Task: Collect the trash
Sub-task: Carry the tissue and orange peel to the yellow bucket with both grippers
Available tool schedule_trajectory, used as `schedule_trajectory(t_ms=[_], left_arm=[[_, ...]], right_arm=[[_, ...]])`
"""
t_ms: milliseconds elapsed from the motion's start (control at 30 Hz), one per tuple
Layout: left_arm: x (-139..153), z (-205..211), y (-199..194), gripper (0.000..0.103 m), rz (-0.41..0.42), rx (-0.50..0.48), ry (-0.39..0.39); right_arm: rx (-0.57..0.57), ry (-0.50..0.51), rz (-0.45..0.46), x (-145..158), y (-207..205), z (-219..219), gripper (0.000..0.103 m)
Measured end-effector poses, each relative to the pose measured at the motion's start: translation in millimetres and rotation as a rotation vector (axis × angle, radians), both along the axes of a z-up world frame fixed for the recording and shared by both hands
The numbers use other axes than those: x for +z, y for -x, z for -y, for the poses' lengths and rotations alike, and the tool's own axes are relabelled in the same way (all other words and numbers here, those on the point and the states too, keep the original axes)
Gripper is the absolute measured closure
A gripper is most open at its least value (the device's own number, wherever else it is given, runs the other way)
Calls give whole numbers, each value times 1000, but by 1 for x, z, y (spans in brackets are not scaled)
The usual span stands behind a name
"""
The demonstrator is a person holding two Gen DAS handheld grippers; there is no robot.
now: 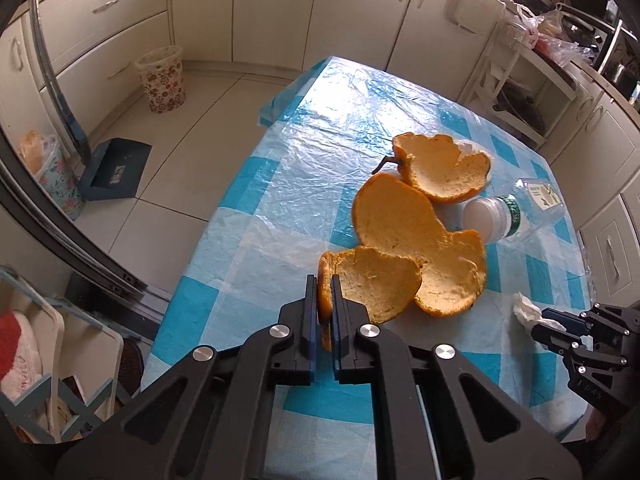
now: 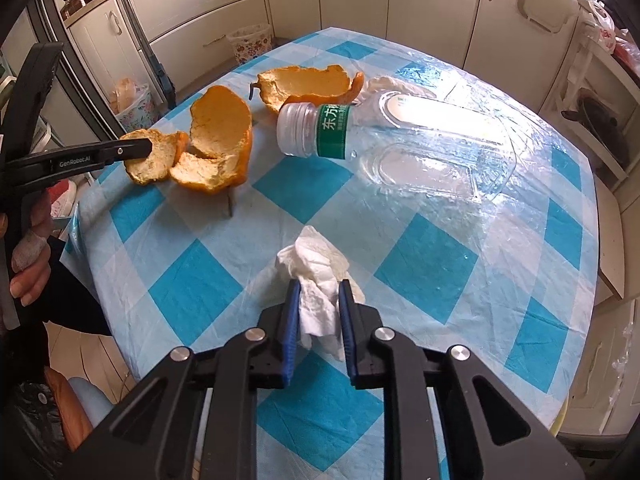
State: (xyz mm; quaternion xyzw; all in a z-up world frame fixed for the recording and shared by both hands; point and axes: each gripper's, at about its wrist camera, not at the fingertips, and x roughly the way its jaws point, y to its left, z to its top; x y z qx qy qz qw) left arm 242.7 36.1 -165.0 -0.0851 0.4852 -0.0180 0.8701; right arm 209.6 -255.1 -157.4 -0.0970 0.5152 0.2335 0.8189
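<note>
A large orange peel [image 1: 400, 224] of joined pieces lies on the blue checked table [image 1: 280, 184]. My left gripper [image 1: 323, 292] is shut on the near edge of its closest lobe; the right wrist view shows this grip [image 2: 148, 148] from the side. A second peel [image 1: 440, 168] with a stem lies farther back. Beside it, an empty clear bottle [image 2: 400, 136] with a green label lies on its side. My right gripper [image 2: 320, 292] is shut on a crumpled white tissue [image 2: 316, 264], low over the near table edge.
A floral wastebasket [image 1: 162, 80] stands on the floor by the cabinets, beyond the table's far left corner. A blue dustpan [image 1: 114, 168] and a bagged floral bin [image 1: 56, 172] sit left of the table. A person's hand [image 2: 28, 256] holds the left gripper's handle.
</note>
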Motion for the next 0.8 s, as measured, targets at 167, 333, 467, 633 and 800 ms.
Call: schedule_trajectory(t_ms=[167,333,467,633,800], left_arm=[[-10,4,-5,93,-52,5,-20],[-16,1,-7,86,-78,20,-6],[-4,16,1,97,-47,-70,-17],[17,49,18,98,4,-242,-14],[34,86,36,98,60,-389,-11]], right_arm=[[-8,20,2,-4,0,1,68],[1,30,-2,-7,-1,-2,80],[-11,14,13,-1,-1,1,89],[-43,0,29,8,0,14,89],[-77,-11,48,16,7,29,89]])
